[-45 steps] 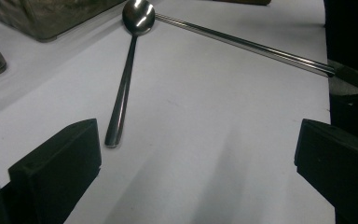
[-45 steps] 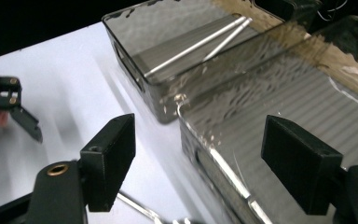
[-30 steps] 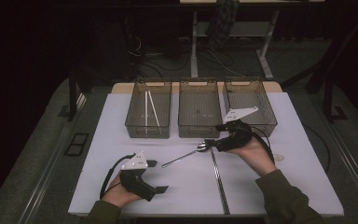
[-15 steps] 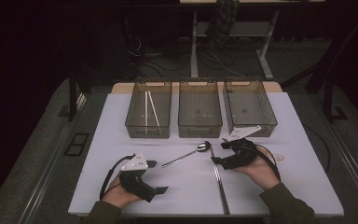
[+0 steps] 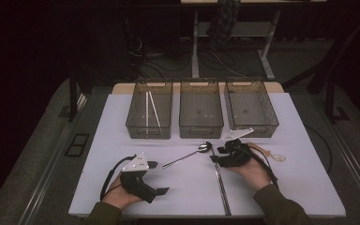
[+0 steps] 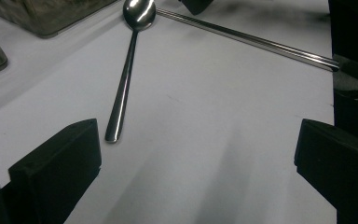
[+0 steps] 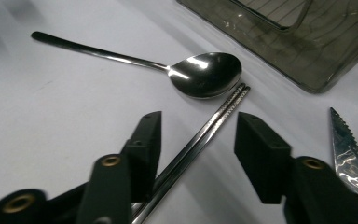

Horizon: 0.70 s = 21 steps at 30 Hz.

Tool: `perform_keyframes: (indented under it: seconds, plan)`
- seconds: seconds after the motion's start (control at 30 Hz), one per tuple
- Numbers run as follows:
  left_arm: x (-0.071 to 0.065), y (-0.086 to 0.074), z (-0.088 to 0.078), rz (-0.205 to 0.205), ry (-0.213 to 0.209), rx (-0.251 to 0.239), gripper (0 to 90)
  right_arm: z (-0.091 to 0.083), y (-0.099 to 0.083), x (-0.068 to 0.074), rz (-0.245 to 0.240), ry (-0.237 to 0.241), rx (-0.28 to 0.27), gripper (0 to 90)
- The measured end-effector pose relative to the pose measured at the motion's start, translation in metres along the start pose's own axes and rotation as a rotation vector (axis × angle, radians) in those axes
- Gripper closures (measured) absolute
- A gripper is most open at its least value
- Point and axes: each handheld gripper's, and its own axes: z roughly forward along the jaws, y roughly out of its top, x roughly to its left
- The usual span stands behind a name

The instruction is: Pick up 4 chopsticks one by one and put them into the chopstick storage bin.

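The right gripper (image 5: 215, 153) has come down from beside the bins to the white table (image 5: 122, 140) since a second ago, and its jaws have just been closing; they now stand partly apart astride the metal chopsticks (image 7: 200, 135), which lie between them, pads not yet pressing. The pair lies flat on the table, tips just beside the bowl of the steel spoon (image 7: 205, 74), in front of the middle bin (image 5: 201, 108) of three smoky plastic ones. The left gripper (image 5: 157, 177) rests low on the table near the spoon's handle end, jaws wide apart and empty. White chopsticks (image 5: 149, 108) already lie in the left bin (image 5: 149, 110), and a serrated knife (image 7: 347, 154) lies close by the right gripper.

To pick well, the right gripper should likely settle until both sticks sit squarely between the pads, then squeeze so the two are caught together rather than one slipping free. Closing this near the tips risks nudging the spoon's bowl and leaves the long end to droop; a grip a little farther back along the pair looks safer, followed by a level lift.
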Motion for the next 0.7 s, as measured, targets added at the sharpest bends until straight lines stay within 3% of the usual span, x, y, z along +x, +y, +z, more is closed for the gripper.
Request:
perform_keyframes:
  seconds: [0.23, 0.7]
  plan:
    - [0.0, 0.0, 0.001, -0.001, -0.003, 0.001, 0.0, 0.009, 0.001, -0.003, 0.019, -0.016, 0.02, 60.5]
    - [0.0, 0.0, 0.0, 0.002, -0.001, 0.001, 0.0, 0.011, 0.002, 0.002, 0.0, -0.035, 0.053, 67.6]
